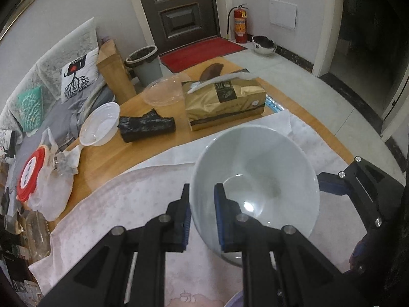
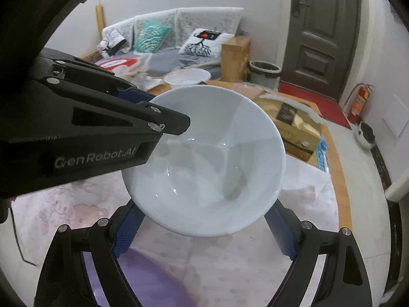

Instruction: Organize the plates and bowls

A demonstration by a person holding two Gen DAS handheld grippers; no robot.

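My left hand-held gripper point(image 1: 202, 199) pinching the near rim of the white bowl point(image 1: 258, 179), bowl lifted over the pink cloth point(image 1: 127, 204) on the table point(image 1: 163, 143), my right hand-held gripper point(image 2: 204, 230) spread wide, bowl above between its fingers, purple plate point(image 2: 148, 281) beneath it.

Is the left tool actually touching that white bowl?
Touching. In the left wrist view, the left tool pinches the white bowl rim between its fingers.

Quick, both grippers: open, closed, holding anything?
Left gripper: closed on the rim of the white bowl, one finger inside, one outside.
Right gripper: jaws wide around the same bowl's underside; contact cannot be told.
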